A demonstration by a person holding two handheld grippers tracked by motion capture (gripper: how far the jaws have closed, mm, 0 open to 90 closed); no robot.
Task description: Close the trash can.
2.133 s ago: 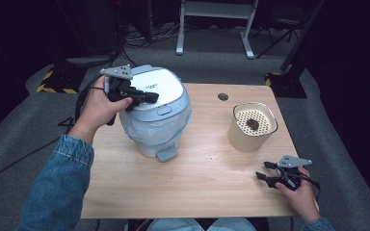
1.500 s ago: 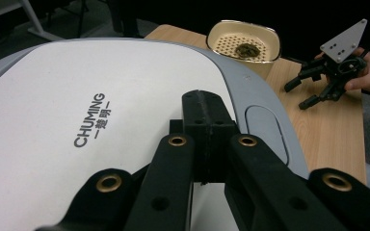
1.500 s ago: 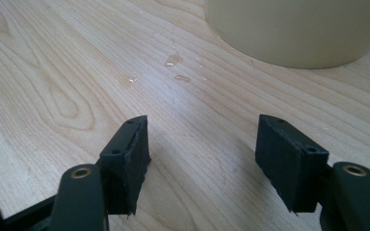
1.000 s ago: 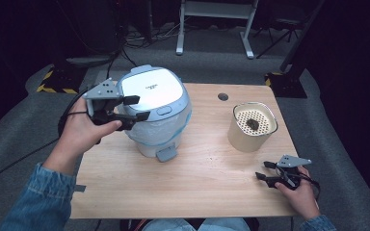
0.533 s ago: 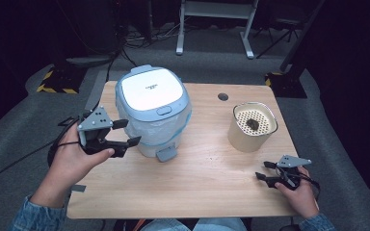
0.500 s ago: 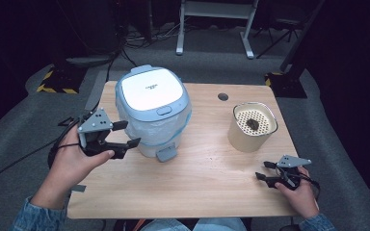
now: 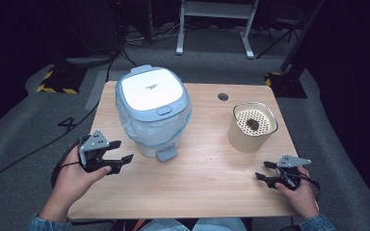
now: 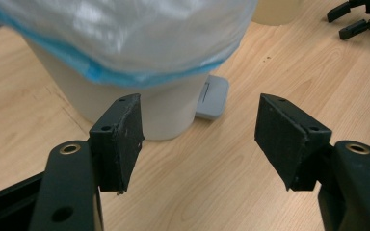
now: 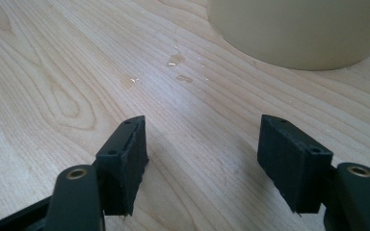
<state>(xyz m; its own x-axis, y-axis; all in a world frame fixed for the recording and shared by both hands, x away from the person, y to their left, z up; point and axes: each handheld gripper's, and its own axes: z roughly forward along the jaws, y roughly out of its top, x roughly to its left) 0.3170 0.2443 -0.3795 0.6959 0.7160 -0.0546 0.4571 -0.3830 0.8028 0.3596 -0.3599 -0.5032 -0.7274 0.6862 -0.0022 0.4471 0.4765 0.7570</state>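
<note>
Dark room, grey carpet, pale wood table (image 7: 197, 183) with a lidded bin and a cream canister on it.

The left gripper (image 7: 118, 154) sits low at the table's left edge, jaws wide with nothing between them, having just opened a little further; the white bin (image 7: 153, 115) stands just beside it, ahead of the fingertips and apart from them. In the left gripper view the bin's base and grey foot pedal (image 8: 212, 97) lie beyond the black pads (image 8: 120, 139), upper body cut off by the frame top. Bin: rounded, glossy pale-blue-rimmed lid, crinkled clear liner with blue hem hanging out. The right gripper (image 7: 265, 172) rests near the front right corner, jaws also wide and empty, near the cylindrical canister (image 7: 251, 127). Perforated insert holds a dark lump, possibly food scrap, too small to tell. Small wet drops (image 9: 176, 60) glisten on the wood grain.
</note>
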